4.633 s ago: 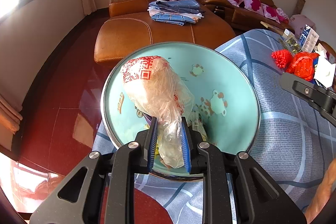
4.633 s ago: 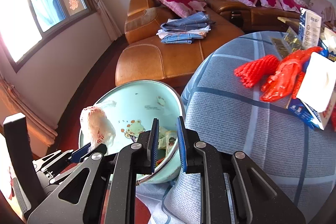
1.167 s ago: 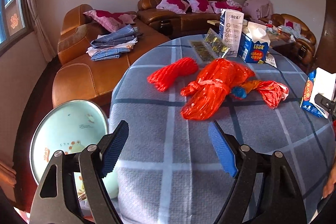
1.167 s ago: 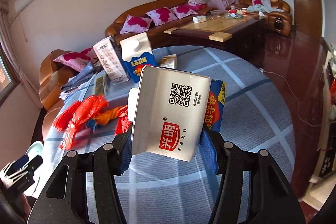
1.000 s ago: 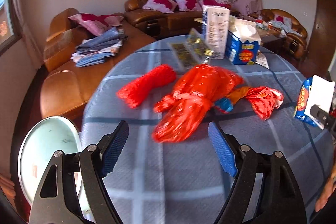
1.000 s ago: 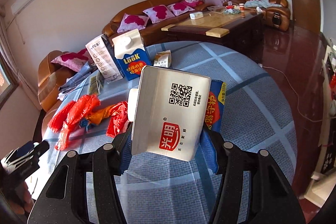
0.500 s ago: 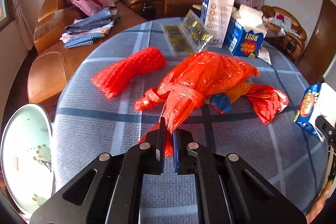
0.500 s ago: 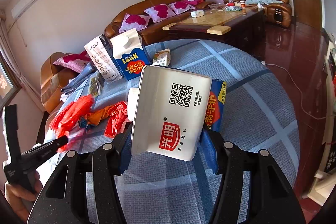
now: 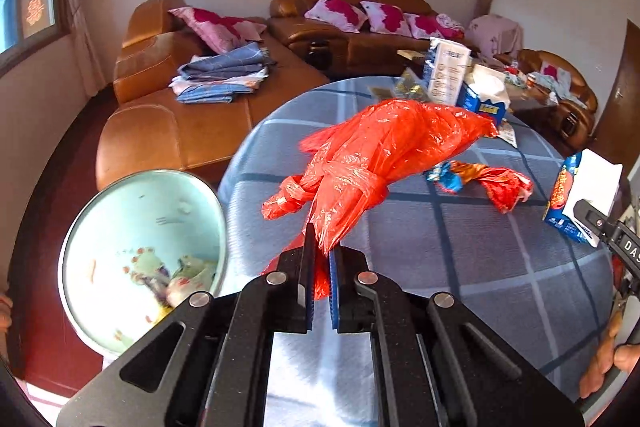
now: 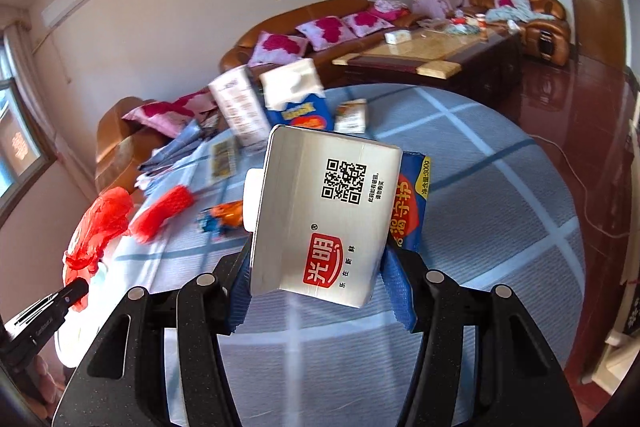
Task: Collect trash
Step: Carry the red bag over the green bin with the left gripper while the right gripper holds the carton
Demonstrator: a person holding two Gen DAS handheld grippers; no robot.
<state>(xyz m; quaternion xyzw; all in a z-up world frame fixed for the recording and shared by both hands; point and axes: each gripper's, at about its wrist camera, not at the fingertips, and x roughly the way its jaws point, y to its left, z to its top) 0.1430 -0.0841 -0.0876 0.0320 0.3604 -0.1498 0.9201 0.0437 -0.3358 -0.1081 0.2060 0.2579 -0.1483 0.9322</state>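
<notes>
My left gripper is shut on the knotted end of a red plastic bag and holds it lifted above the blue checked table. The bag also shows in the right wrist view. A pale green basin with trash in it sits below the table edge at the left. My right gripper is shut on a white milk carton with a blue snack packet behind it, held above the table.
On the table lie a red net sleeve, a crumpled red and blue wrapper, a blue Look carton, a tall white box and a small packet. Brown sofas stand behind.
My left gripper closed on the red bag, lifted it off the table and swung it left toward the basin. My right gripper kept hold of the carton and moved slightly.
</notes>
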